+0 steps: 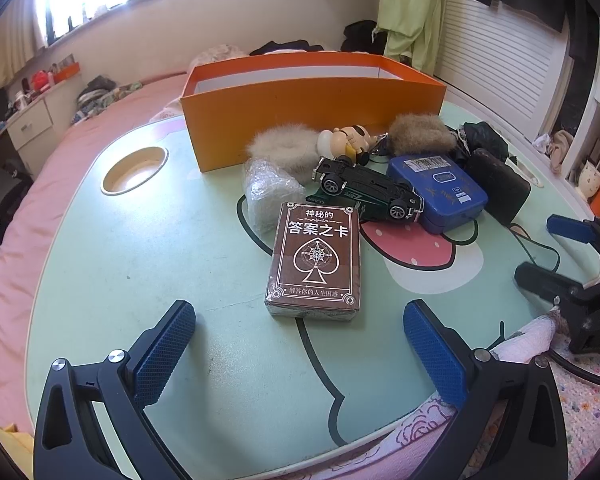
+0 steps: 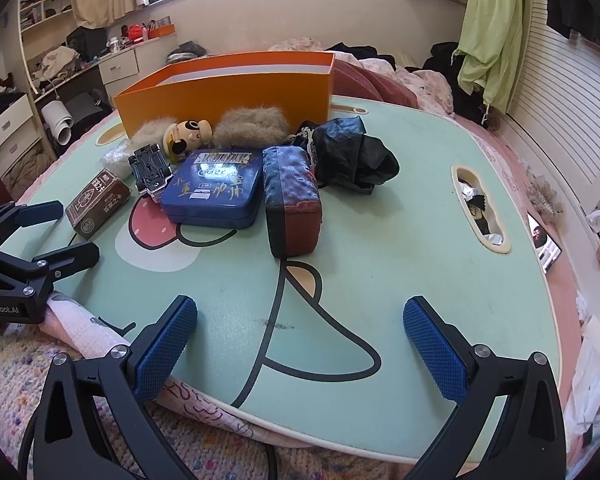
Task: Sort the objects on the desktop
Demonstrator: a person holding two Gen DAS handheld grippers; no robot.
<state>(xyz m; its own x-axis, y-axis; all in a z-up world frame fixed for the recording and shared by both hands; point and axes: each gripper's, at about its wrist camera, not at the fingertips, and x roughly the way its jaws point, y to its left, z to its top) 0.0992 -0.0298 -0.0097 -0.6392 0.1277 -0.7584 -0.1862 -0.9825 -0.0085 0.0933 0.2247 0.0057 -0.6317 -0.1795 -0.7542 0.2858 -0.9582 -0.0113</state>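
Nothing is sorted yet as far as shows: the visible part of the orange box point(image 1: 300, 96) interior looks bare, and it stands at the far side of the green lap table point(image 1: 140, 280). All clutter sits in front of the box, largest first: blue tin point(image 2: 214, 190), dark padded case point(image 2: 294, 208) right of the tin, crumpled black bag point(image 2: 356, 156), brown card deck point(image 1: 316, 258) nearest the camera, toy car point(image 1: 372, 190), two fur pompoms, small figure keychain point(image 1: 348, 140) touching the box wall. Left gripper point(image 1: 300, 344) is spread wide, empty, lined up just short of the deck. Right gripper point(image 2: 300, 344) is likewise spread, empty, near the table edge. Likely step: first pick. Next move calls for advancing left, closing across the deck, lifting into the box.
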